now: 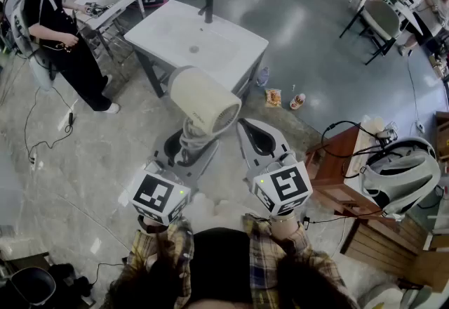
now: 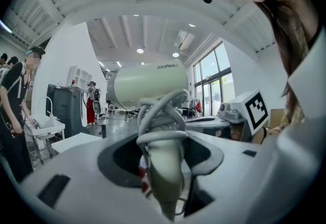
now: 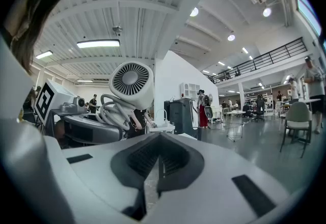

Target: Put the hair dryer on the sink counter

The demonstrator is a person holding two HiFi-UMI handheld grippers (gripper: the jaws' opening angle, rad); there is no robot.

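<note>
**Hair dryer (image 1: 205, 102) clamped in left gripper (image 1: 184, 148), off the sink desk (image 1: 175, 39)**

Head view: we see the cream hair dryer up in the air on the near side of the white sink desk, not resting on it. Its barrel lies across and its vented end faces right. The grey cord (image 1: 191, 137) is wound round the handle. The left gripper closes on that handle from below. The right gripper (image 1: 247, 126) sits just beside it to the right and touches nothing. A black faucet (image 1: 205, 8) stands at the far edge of the sink desk. A person in black (image 1: 59, 37) stands to the left by a small white desk (image 1: 116, 0). A wooden desk (image 1: 344, 167) at right carries a white headset (image 1: 403, 173).

Left gripper view: we see the handle upright between the jaws, both pads pressed on it, jaws fairly wide round it. The cord loops sit just above the jaws and the barrel above that. The right gripper's marker cube (image 2: 253, 108) shows at right.

Right gripper view: jaws closed together to a thin slit, nothing between them. The hair dryer's round grille faces us at upper left, above the left gripper. A chair (image 3: 298, 122) stands far right on the grey floor (image 3: 254, 141).
</note>
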